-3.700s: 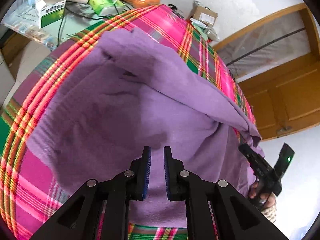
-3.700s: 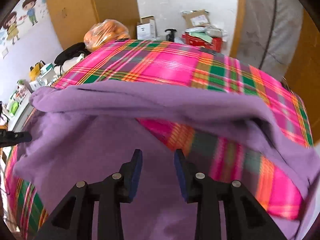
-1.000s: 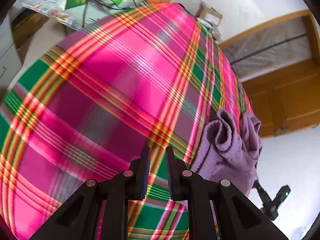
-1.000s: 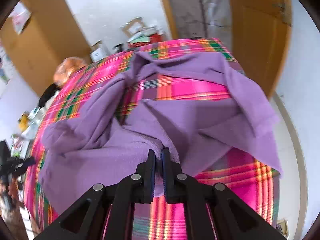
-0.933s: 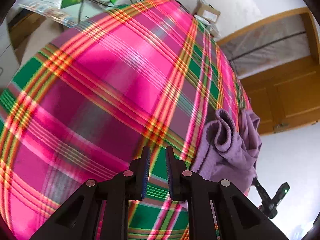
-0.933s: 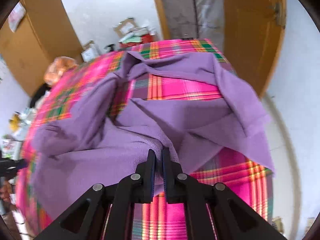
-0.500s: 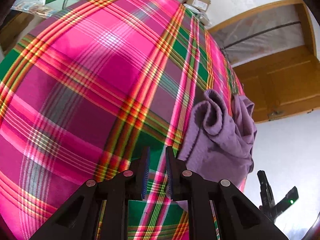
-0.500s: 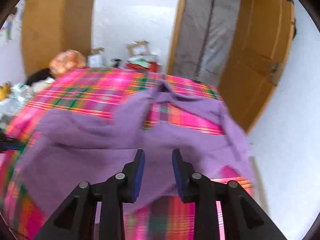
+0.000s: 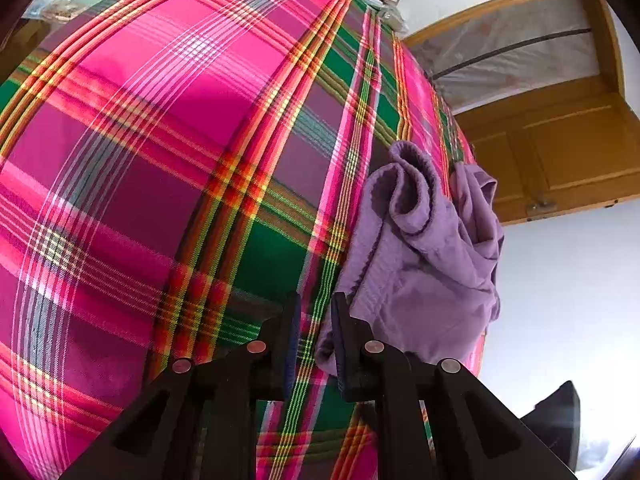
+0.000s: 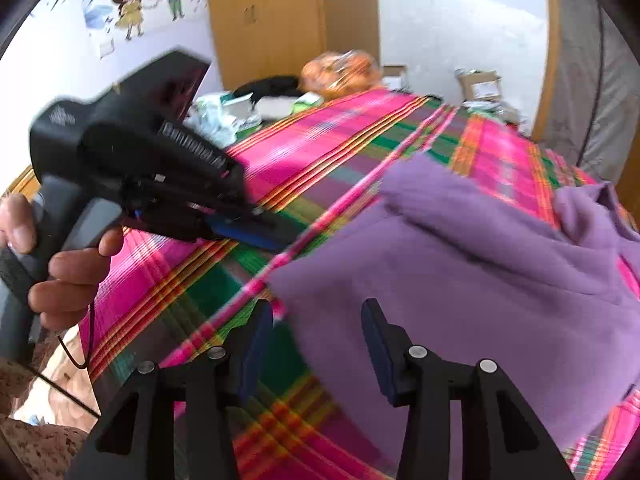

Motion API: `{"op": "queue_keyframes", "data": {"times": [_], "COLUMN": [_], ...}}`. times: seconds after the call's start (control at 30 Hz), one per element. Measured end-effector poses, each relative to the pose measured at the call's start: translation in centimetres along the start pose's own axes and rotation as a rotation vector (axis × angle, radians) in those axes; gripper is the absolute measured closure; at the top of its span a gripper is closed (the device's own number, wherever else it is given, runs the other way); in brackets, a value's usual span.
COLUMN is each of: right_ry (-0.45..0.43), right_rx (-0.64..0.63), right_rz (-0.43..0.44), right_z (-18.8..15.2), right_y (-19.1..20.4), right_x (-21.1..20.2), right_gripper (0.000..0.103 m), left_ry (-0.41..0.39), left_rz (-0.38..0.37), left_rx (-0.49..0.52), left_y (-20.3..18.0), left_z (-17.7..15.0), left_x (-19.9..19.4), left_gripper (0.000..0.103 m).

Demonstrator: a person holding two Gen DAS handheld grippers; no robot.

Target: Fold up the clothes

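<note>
In the left wrist view, the left tool (image 9: 313,340) is seen slightly parted and empty over the plaid bed (image 9: 168,152), the purple garment (image 9: 424,256) bunched at its right edge. In the right wrist view, the right tool (image 10: 318,344) is held wide apart, empty, above the garment's near edge; a hand (image 10: 64,264) is seen gripping the left tool.

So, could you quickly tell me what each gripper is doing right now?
Left gripper: slightly open, holding nothing, over the plaid cloth.
Right gripper: open wide, empty, above the edge of the purple garment.
</note>
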State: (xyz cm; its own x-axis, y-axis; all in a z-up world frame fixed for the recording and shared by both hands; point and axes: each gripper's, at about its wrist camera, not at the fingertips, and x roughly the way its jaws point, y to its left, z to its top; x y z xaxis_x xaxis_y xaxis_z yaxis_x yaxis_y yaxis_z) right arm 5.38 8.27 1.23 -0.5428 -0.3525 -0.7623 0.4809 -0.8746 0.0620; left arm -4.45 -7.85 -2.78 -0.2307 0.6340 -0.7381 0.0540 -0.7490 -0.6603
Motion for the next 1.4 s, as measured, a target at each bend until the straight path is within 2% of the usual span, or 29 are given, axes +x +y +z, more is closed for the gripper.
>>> {"op": "queue_keyframes", "data": {"times": [0.13, 0.2, 0.23, 0.27, 0.33, 0.6, 0.73, 0.93, 1.13, 1.27, 1.4], "right_ry": [0.049, 0.04, 0.037, 0.035, 0.029, -0.021, -0.032, 0.004, 0.07, 0.069, 0.084], "right_rx": [-0.037, -0.033, -0.033, -0.03, -0.016, -0.029, -0.065, -0.115, -0.144, -0.136, -0.139], "right_rz": [-0.085, -0.092, -0.1, -0.106, -0.102, 0.005, 0.06, 0.154, 0.175, 0.199, 0.222], "right_z": [-0.1, -0.3, -0.4, -0.4, -0.3, 0.5, 0.3, -1.3, -2.8, -3.0, -3.1], "right_y": [0.9, 0.7, 0.7, 0.7, 0.8, 2.5, 4.1, 5.7, 5.6, 5.3, 5.0], "right_x": [1.6, 1.7, 1.7, 1.7, 1.5, -0.1, -0.6, -1.1, -0.5, -0.9, -0.9], "right_gripper": [0.056, 0.057, 0.064, 0.078, 0.098, 0.1, 0.1, 0.1, 0.1, 0.1, 0.1], "left_ry": [0.018, 0.026, 0.03, 0.034, 0.043, 0.081, 0.066, 0.106, 0.053, 0.027, 0.026], "left_rz": [-0.024, -0.033, -0.044, -0.055, -0.069, -0.141, -0.142, -0.12, -0.095, -0.087, -0.12], "left_rx": [-0.007, -0.008, -0.014, -0.021, -0.03, -0.068, -0.075, -0.084, -0.057, 0.0, 0.021], "left_y": [0.3, 0.4, 0.4, 0.5, 0.7, 1.4, 1.8, 2.7, 1.4, -0.4, -2.4], "left_z": [-0.2, -0.2, -0.2, -0.1, -0.1, -0.6, -1.1, -2.4, -0.8, 0.9, 3.3], "left_x": [0.3, 0.4, 0.4, 0.4, 0.3, -0.4, -1.3, -1.0, -1.4, -1.5, -0.9], "left_gripper": [0.087, 0.085, 0.083, 0.082, 0.082, 0.082, 0.082, 0.082, 0.082, 0.082, 0.082]}}
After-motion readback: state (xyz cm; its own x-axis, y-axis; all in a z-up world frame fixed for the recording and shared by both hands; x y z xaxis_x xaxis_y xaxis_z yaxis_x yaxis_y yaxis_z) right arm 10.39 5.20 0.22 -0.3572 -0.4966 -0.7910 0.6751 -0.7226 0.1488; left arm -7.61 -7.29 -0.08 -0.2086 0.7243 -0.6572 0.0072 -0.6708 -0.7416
